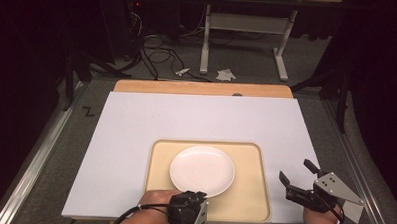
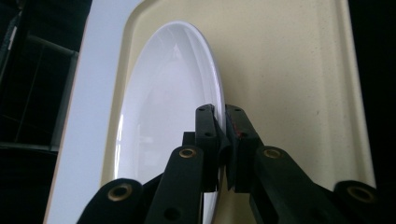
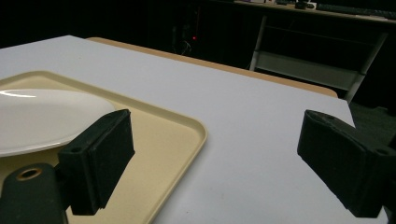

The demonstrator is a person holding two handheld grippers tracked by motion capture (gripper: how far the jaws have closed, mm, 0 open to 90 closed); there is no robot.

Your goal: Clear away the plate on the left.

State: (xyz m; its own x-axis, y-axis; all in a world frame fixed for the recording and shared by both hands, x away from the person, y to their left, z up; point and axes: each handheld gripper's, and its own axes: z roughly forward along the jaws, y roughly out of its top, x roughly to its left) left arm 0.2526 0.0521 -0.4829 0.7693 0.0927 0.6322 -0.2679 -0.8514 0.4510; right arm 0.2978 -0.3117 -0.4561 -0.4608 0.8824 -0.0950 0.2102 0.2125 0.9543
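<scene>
Plate point(image 1: 202, 170), plain white and round, sits on a beige tray point(image 1: 253, 194) low in the middle of the high view, and the tray rests on the white desk point(image 1: 196, 119). So yeah, the plate lies a bit left of the tray's centre, with bare tray showing to its right and along the bottom.

Left claw point(image 1: 191, 197) comes in at the bottom centre of the frame, right at the plate's near rim. In the left gripper view its jaws are pinched together on that rim point(image 2: 219, 135), one pad above the edge and one below, so it's clamped on the plate. You can see the person's hand point(image 1: 151, 203) behind it, and a black cable looping off to the lower left.

Right claw point(image 1: 296, 178) is off in the lower right of the high view, just beside the tray's right edge and well apart from the plate. Its jaws are spread wide with nothing between them; the right gripper view shows desk in the gap.
</scene>
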